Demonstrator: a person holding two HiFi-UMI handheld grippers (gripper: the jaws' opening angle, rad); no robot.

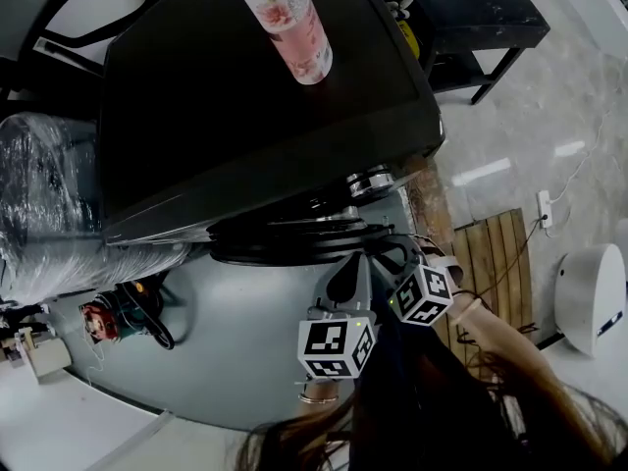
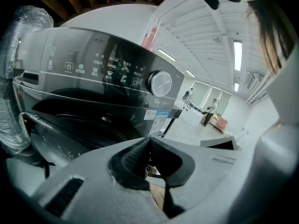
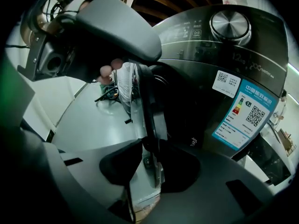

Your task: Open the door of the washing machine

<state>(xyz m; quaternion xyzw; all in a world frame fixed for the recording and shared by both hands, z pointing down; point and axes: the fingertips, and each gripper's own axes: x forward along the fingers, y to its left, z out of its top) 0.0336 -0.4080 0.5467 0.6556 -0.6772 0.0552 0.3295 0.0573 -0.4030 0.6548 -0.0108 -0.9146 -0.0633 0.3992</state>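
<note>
A dark front-loading washing machine fills the head view from above, with a pink bottle on its top. Its round door stands slightly ajar below the front edge. In the right gripper view the door's rim runs edge-on between the jaws, and my right gripper is shut on it, one pad on each side. My left gripper is shut with nothing in it. It hangs in front of the control panel and dial, apart from the machine.
A plastic-wrapped bundle stands against the machine's left side. A wooden slatted board and a white round device lie on the floor to the right. A red tool with cables lies at lower left, and a black table stands behind.
</note>
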